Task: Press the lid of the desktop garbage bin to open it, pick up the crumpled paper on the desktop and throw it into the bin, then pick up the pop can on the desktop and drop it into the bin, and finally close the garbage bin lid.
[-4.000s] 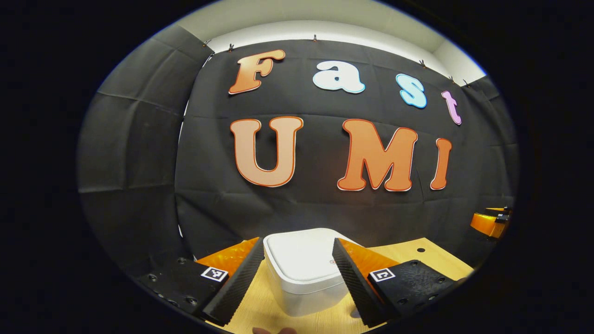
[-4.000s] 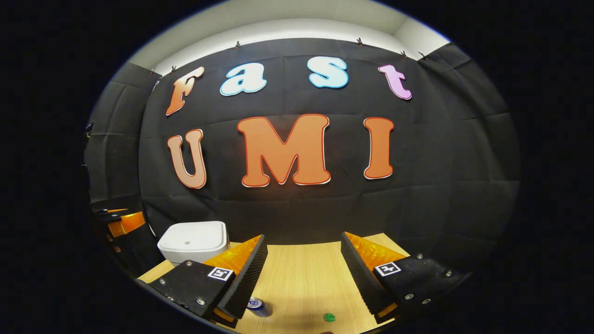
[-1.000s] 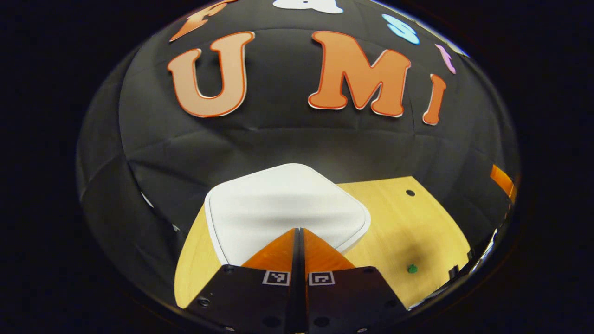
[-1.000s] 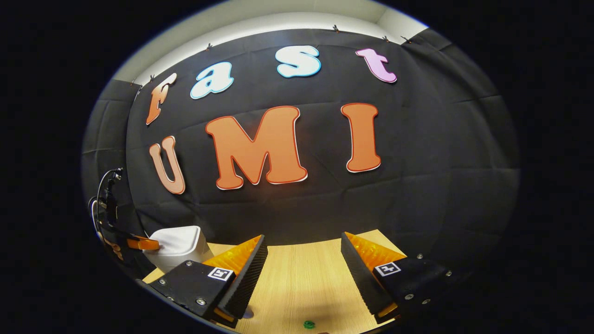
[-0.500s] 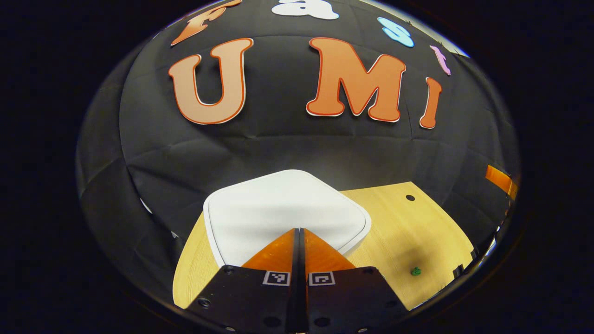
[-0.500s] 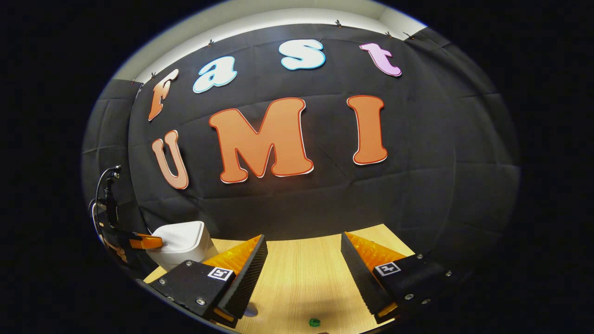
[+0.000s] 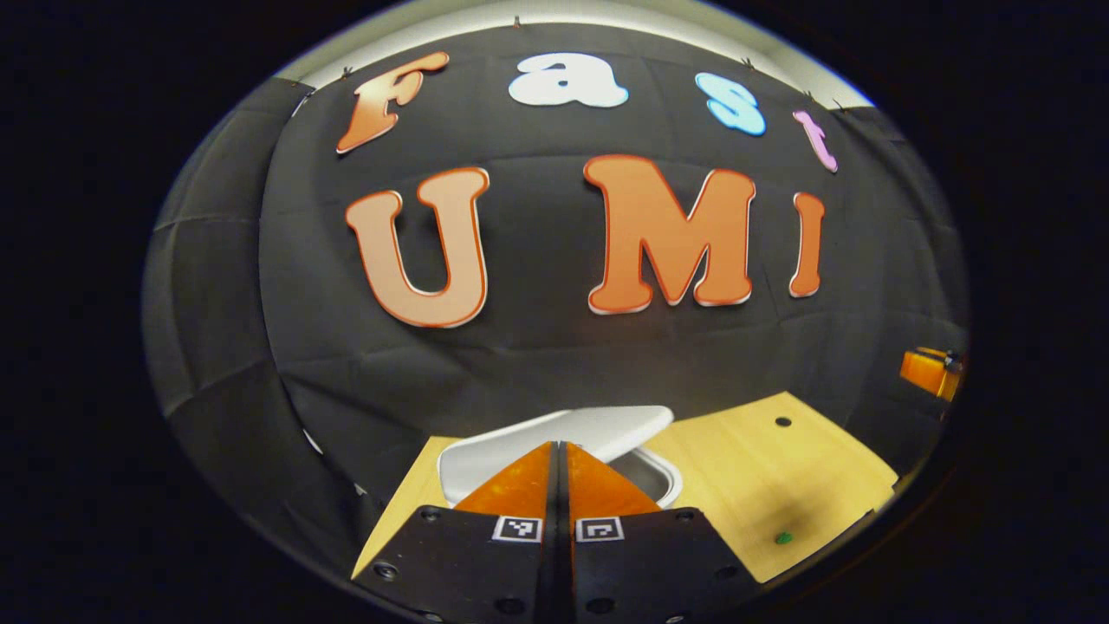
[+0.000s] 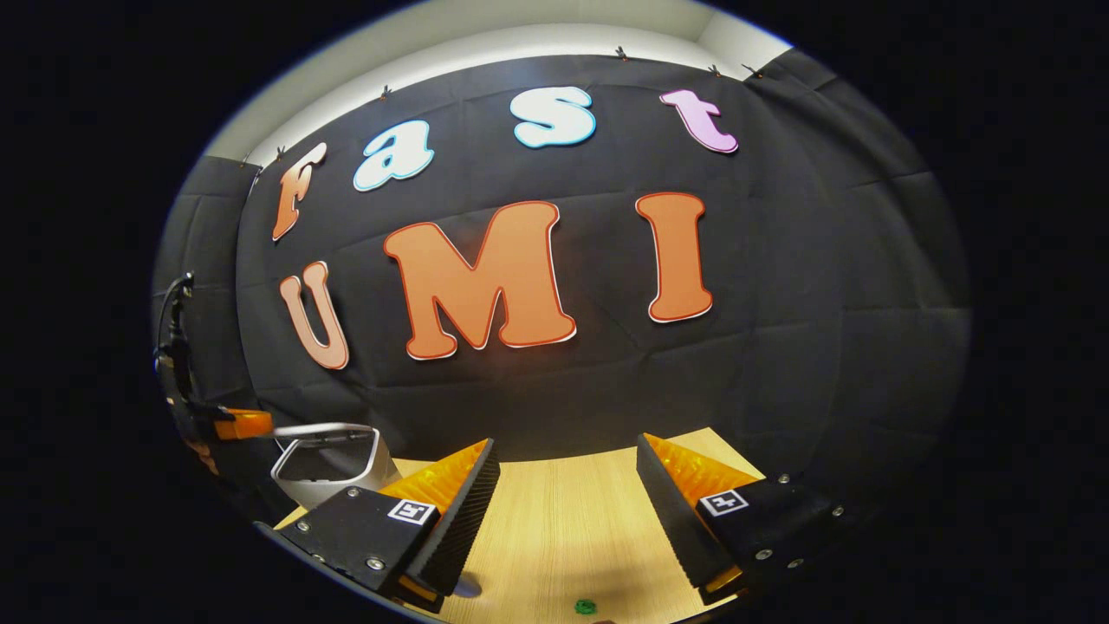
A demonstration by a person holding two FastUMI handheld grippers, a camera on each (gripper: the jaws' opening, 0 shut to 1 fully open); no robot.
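Comparing with half a second ago, the lid (image 7: 572, 431) of the garbage bin (image 7: 654, 477) has sprung up: it was flat and closed, and now it stands raised at an angle, with the grey inside of the bin visible under its right edge. The left gripper (image 7: 559, 459) has its two fingers pressed together with nothing between them, as before, and it now sits a little higher above the bin's front. The right gripper (image 8: 563, 485) has its fingers wide apart and empty, hardly changed.

The desktop (image 7: 762, 485) is light wood with a small dark hole (image 7: 782, 422) near its far right corner, and black cloth closes the booth behind it, with a strip of pale wall above.

A small green crumpled paper (image 7: 783, 538) lies on the wood, well apart from the bin to its right; the right gripper view has it (image 8: 586, 607) at the bottom, between its own fingers. That view also gives the bin (image 8: 333, 468) from the side, with the lid (image 8: 321, 428) lifted and the left gripper (image 8: 243, 424) just at the lid's edge. A small part of the pop can (image 8: 465, 588) peeks out beside the right gripper's left finger.
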